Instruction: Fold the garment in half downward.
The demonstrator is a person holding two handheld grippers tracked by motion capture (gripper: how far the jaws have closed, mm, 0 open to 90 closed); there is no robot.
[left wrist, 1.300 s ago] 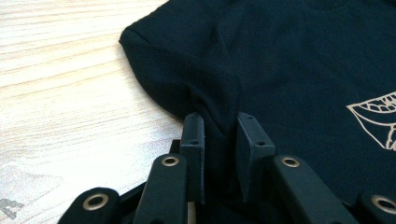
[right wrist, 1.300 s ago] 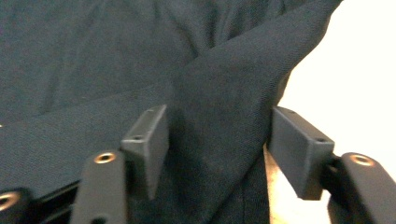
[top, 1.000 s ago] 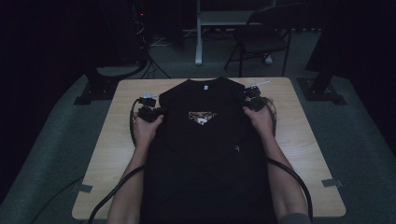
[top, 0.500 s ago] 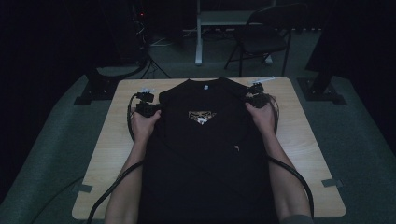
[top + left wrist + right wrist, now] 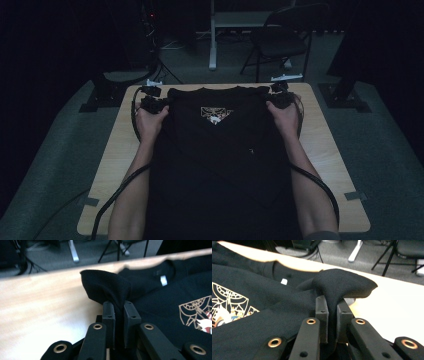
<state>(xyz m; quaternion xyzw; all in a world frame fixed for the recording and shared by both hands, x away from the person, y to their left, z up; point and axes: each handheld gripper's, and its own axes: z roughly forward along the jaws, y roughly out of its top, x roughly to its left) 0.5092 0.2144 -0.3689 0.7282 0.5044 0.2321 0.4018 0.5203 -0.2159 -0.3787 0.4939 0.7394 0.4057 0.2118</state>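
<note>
Both grippers had risen slightly since the earlier frame, their jaws just closing on the black T-shirt (image 5: pixel 220 150), which lay flat across the wooden table (image 5: pixel 325 150). Left gripper (image 5: pixel 119 315) pinched a raised fold at one shoulder; right gripper (image 5: pixel 331 315) clamped a matching fold at the other, either side of the printed emblem (image 5: pixel 215 114).

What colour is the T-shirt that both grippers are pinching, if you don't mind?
The T-shirt is black, with a pale web-like print; the right gripper view shows it best.
</note>
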